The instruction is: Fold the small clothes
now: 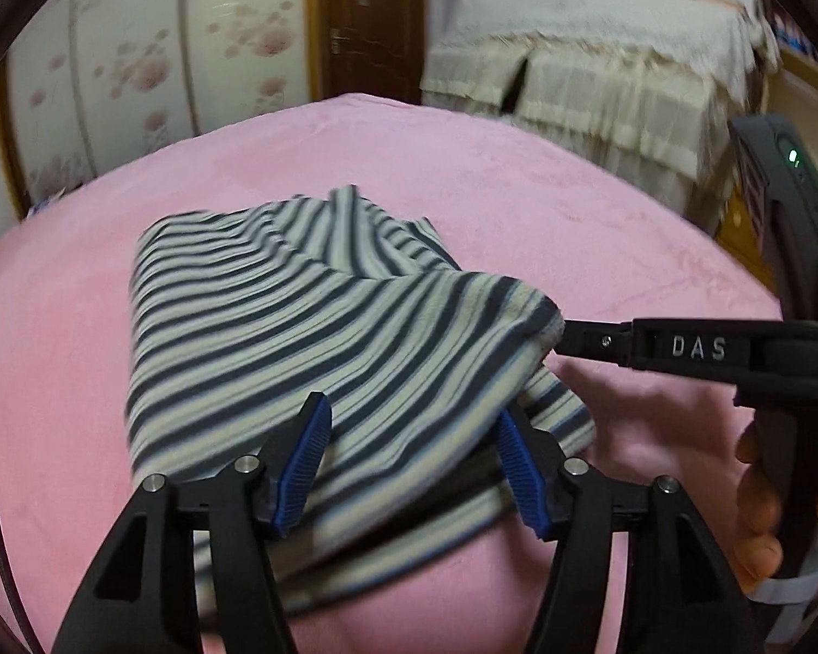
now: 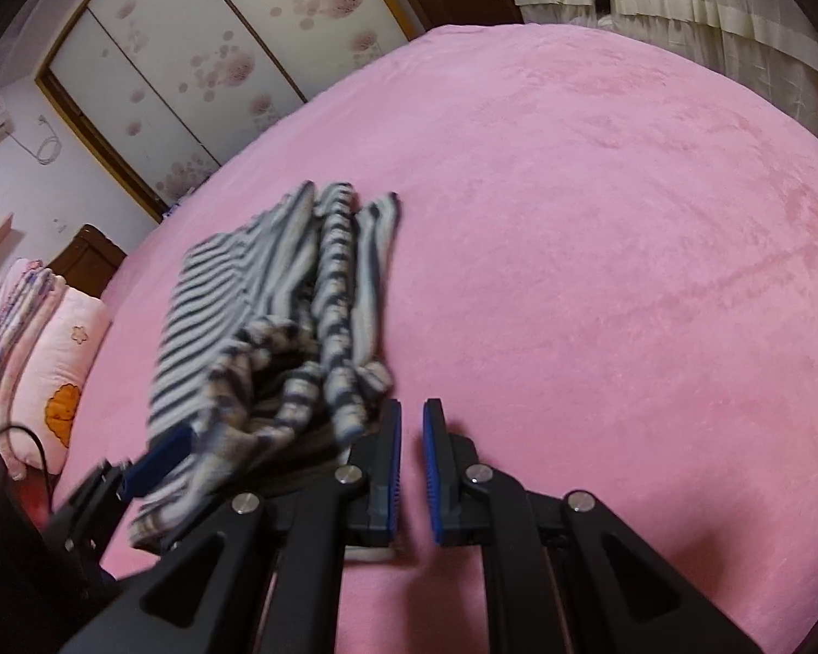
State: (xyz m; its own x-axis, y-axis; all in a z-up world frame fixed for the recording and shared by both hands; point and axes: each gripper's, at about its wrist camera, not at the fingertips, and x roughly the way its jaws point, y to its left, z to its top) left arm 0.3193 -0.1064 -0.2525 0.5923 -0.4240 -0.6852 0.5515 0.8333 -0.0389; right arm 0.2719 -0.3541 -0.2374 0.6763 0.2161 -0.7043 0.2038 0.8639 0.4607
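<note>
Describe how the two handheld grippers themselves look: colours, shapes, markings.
Both are matte black with angular linkage arms and silver pivot bolts. The left gripper and right gripper carry ribbed blue pads. White "DAS" lettering marks the right one's side; a green light glows on its body.

The garment (image 1: 311,327) is striped throughout in dark navy and pale cream, the bands running evenly across its folds. It lies on a bed (image 1: 545,207) covered in plain, soft pink. The left tool (image 1: 414,468) is black with ribbed blue pads (image 1: 305,463) and silver pivot screws; the right tool (image 2: 411,468) has the same black body and blue pads, and white letters "DAS" on its side. Beyond the far edge of the bed, the wardrobe doors (image 1: 136,65) are off-white with pink blossom prints in a wooden frame, beside a dark brown door (image 1: 371,16). A cream lace cover (image 1: 600,54) drapes the furniture there. At the bed's head lies a pink pillow (image 2: 65,370) with an orange motif.
</note>
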